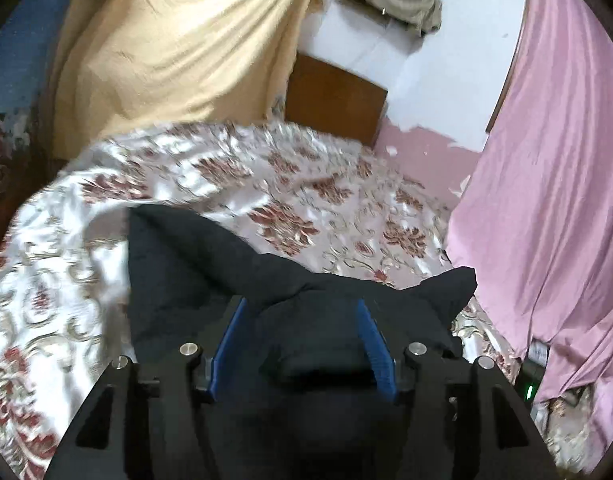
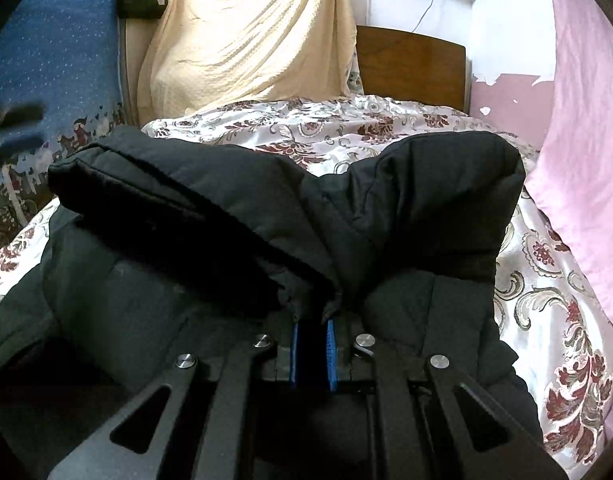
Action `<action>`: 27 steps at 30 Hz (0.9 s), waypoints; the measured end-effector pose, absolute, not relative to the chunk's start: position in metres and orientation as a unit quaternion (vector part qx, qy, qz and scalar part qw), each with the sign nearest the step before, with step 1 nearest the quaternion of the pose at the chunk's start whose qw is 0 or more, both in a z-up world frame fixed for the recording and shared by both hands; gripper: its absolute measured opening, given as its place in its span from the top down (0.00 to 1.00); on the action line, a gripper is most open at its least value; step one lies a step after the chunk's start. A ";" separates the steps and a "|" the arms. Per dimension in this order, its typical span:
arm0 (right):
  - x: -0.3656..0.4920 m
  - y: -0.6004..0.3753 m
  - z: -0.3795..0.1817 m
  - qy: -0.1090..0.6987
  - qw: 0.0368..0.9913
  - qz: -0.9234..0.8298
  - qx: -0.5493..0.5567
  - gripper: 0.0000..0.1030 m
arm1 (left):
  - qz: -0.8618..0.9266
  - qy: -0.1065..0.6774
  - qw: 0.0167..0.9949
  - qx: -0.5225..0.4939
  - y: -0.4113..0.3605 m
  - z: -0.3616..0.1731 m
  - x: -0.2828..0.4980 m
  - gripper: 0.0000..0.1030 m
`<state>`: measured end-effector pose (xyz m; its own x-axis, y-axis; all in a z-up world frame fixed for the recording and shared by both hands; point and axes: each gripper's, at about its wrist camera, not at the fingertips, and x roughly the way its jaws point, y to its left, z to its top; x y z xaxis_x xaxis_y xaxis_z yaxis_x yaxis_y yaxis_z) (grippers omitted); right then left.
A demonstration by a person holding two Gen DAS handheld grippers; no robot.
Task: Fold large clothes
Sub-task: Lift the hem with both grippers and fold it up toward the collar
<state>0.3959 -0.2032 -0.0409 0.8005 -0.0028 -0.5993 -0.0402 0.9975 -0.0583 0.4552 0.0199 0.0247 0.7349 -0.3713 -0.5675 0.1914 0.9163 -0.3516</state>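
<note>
On the bed [image 2: 386, 128], the jacket [image 2: 226, 220] is lying bunched. Right gripper [image 2: 313, 320] is pinching a fold; left gripper [image 1: 302, 308], fingers spread, seems to be gripping nothing, so the padding is probably springing open.

The padded quilted jacket [image 2: 226, 240] is plain black, without pattern. The satin bedspread [image 1: 306, 200] beneath it is silvery white, printed with maroon flowers and grey-gold scrolls. The textured hanging cloth [image 2: 246, 40] is cream-yellow. The smooth curtain [image 1: 546, 160] is plain pink. The hanging fabric [image 2: 58, 40] is blue with fine pale specks. The wooden headboard [image 2: 410, 64] is brown. Both grippers' finger pads [image 1: 372, 344] are blue on black frames.
</note>
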 end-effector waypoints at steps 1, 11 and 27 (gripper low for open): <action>0.395 -0.202 -0.041 0.315 0.948 0.010 -0.037 0.90 | -0.152 0.352 0.914 -0.132 0.011 0.020 0.470 0.47; 0.372 -0.212 -0.005 0.316 0.948 0.033 -0.022 0.82 | -0.152 0.415 0.895 -0.067 -0.029 -0.058 0.500 0.47; 0.488 -0.222 -0.021 0.349 0.936 0.024 -0.024 0.39 | -0.142 0.393 0.908 -0.036 -0.034 -0.066 0.501 0.37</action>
